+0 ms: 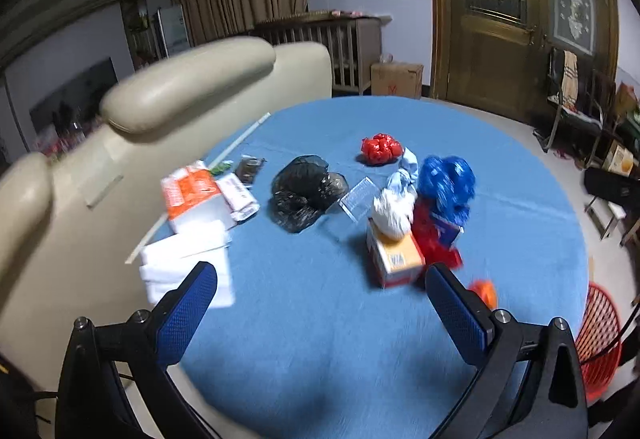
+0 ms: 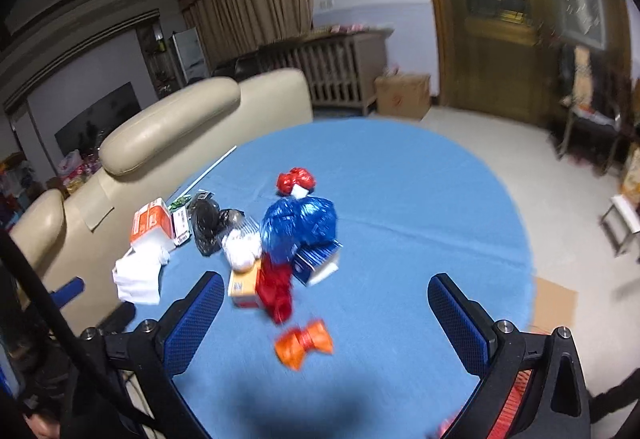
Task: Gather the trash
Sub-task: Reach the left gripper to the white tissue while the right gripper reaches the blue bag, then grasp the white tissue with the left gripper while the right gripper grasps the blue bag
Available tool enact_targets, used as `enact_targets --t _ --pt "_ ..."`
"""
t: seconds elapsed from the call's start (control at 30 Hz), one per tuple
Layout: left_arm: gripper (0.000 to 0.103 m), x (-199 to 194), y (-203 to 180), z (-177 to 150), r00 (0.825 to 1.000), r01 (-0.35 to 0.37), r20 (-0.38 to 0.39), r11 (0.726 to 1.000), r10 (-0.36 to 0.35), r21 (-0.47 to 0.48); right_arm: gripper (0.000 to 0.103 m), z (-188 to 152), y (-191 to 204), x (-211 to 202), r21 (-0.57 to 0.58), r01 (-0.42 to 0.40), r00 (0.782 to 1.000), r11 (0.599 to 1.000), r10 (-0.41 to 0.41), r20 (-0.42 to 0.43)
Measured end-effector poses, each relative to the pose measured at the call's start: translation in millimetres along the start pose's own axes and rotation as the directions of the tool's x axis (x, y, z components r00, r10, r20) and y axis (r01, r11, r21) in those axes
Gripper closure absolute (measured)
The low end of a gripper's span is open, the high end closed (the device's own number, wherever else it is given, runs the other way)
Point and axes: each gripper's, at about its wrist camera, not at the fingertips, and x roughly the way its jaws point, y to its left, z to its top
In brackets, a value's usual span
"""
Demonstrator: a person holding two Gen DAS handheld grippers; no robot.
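Right wrist view shows the orange crumpled wrapper (image 2: 304,343) whole, lying on the blue tablecloth (image 2: 420,207) between the right gripper (image 2: 324,323)'s spread, empty fingers. Left wrist view adds a red mesh basket (image 1: 599,339) beside the table; left gripper (image 1: 320,315) also gapes empty. Box lettering is blurred.

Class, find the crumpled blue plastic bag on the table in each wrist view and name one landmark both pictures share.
Left wrist view: the blue plastic bag sits right of centre, above the orange carton.
Right wrist view: it sits at centre, just below the red bag.
Shared landmark: the black bag, left of it in both.
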Motion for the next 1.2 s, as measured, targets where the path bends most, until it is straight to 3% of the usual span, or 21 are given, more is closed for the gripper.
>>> enact_targets --t 0.13,0.27,0.4,0.47,0.57,0.6,0.67,0.87,1.2 --pt "0.0 51.3 -0.1 23.5 0.999 0.017 -0.049 0.999 -0.02 -0.05 0.0 31.7 -10.2 81.6 0.103 -0.101 0.988 0.99 0.112 -0.105" --pt "0.002 91.2 -9.4 38.7 0.994 0.064 -0.084 0.995 -0.071 -0.074 0.003 51.5 -10.4 151.0 0.154 -0.121 0.976 0.981 0.146 -0.161" --pt "0.021 122.1 -23.4 44.1 0.984 0.11 -0.135 0.992 -0.117 -0.058 0.013 59.9 -15.8 195.8 0.22 -0.115 0.962 0.969 0.163 -0.217" --pt "0.039 135.4 -27.9 41.1 0.974 0.136 -0.176 0.989 -0.145 -0.064 0.02 58.8 -17.8 211.5 0.237 -0.112 0.95 0.965 0.174 -0.26" --pt "0.06 147.4 -32.9 33.0 0.952 0.188 -0.229 0.978 -0.203 -0.086 0.038 48.6 -17.8 224.6 0.241 -0.12 0.934 0.963 0.192 -0.302" --pt "0.062 147.4 -33.4 32.2 0.949 0.206 -0.225 0.974 -0.222 -0.091 0.045 46.0 -18.4 227.0 0.244 -0.123 0.93 0.962 0.198 -0.309" --pt "0.079 142.4 -36.2 31.6 0.947 0.231 -0.21 0.969 -0.244 -0.084 0.048 40.6 -19.7 226.7 0.253 -0.119 0.93 0.96 0.197 -0.31" --pt "0.084 121.3 -37.8 24.5 0.947 0.245 -0.2 0.968 -0.253 -0.063 0.054 29.5 -32.1 191.4 0.279 -0.16 0.942 0.947 0.231 -0.244" --pt "0.084 66.7 -57.1 -6.4 0.942 0.282 -0.194 0.959 -0.274 0.014 0.054 -10.6 -62.6 106.3 0.215 -0.065 0.977 0.974 0.106 -0.184"
